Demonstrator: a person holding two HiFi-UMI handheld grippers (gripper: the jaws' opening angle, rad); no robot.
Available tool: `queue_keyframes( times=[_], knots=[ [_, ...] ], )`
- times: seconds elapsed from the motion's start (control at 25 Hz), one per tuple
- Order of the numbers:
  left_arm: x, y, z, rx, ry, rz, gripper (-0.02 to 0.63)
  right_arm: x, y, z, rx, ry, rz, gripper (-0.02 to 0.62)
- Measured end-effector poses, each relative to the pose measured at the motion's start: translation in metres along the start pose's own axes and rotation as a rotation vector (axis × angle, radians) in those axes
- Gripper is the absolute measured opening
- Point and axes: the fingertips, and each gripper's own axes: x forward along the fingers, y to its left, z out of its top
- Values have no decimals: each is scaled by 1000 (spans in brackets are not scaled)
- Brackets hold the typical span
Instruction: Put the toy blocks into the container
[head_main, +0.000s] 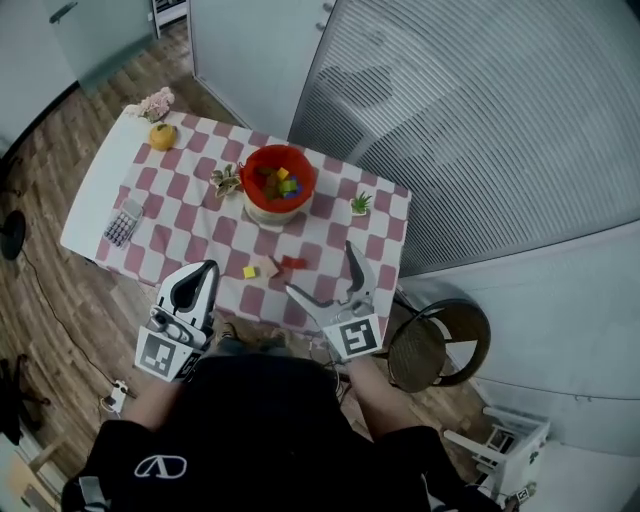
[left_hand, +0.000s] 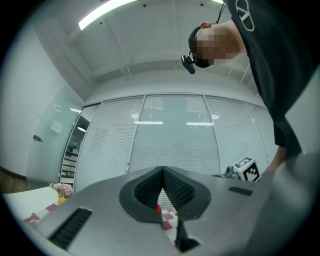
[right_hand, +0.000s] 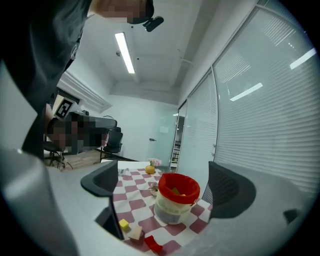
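Nearest the person, both grippers hang over the near edge of the worktop (head_main: 180, 235), which carries a red-and-white checked cloth. The left gripper (left_hand: 162, 171) has its jaws pressed together with nothing between them. It sits back at the edge, which looks like an idle hand kept out of the way. The right gripper (head_main: 320, 268) has its jaws spread wide and empty. It points across the cloth at the loose pieces, so it seems readied to take one.

Just beyond the grippers lie three loose blocks in a short row:
- one yellow block (head_main: 249, 272)
- one tan block (head_main: 272, 268), touching or nearly touching the yellow one
- one red block (head_main: 293, 263)

They lie between the grippers and the container (head_main: 268, 211), so each needs only a short carry forward.

The single container stands farther in, near the middle of the worktop. It is a pale tub with a red lining folded over its rim. It already holds several blocks; yellow, green and blue show, but they overlap too much to count. By my judgement the job is partly done, with three pieces left.

Around and past it:
- one calculator (head_main: 123, 222) toward the left edge
- one small ornament (head_main: 226, 181) beside the tub
- one potted plant (head_main: 360, 204) to the right
- one orange fruit (head_main: 162, 137) at the far corner
- one bunch of pink flowers (head_main: 156, 103) at the far corner

One chair (head_main: 437, 345) stands off the right side.
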Motion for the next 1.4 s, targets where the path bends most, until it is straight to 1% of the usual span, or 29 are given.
queue_keyframes(
  times=[0.08, 0.16, 0.36, 0.44, 0.56, 0.64, 0.76, 0.88, 0.96, 1.04, 1.12, 1.2, 1.28, 1.32, 1.4],
  knots=[
    [-3, 3, -12, 2, 35, 7, 6, 8, -5, -11, 15, 47, 32, 551],
    [-4, 7, -19, 0, 48, 17, 6, 17, -7, -24, 7, 100, 71, 540],
    [-6, 17, -22, -1, 39, 43, 6, 43, -6, -64, -80, 218, 179, 534],
    [-6, 22, -17, 1, 17, 59, 6, 51, -2, -84, -119, 283, 229, 527],
    [-9, 28, -18, -3, 14, 79, 6, 62, 5, -119, -151, 398, 315, 502],
    [-12, 31, -21, -11, 23, 90, 6, 65, 11, -144, -168, 486, 372, 471],
    [-17, 34, -23, -13, 37, 107, 6, 67, 19, -177, -212, 608, 442, 460],
    [-23, 35, -25, -21, 45, 119, 6, 72, 25, -201, -239, 698, 498, 446],
    [-23, 37, -14, -17, 2, 125, 6, 75, 28, -216, -261, 750, 533, 435],
    [-23, 39, -9, -10, -12, 137, 6, 78, 30, -231, -279, 803, 565, 424],
    [-22, 42, 0, -9, -37, 153, 6, 79, 32, -249, -289, 870, 602, 399],
    [-27, 43, -5, -12, -17, 165, 6, 77, 33, -264, -308, 935, 635, 361],
    [-26, 43, 4, -7, -54, 171, 6, 76, 32, -277, -324, 990, 662, 336],
    [-25, 44, 8, -5, -66, 176, 6, 75, 32, -283, -331, 1016, 677, 334],
    [-27, 45, 6, -5, -60, 187, 6, 72, 33, -295, -356, 1071, 710, 322]
  ],
)
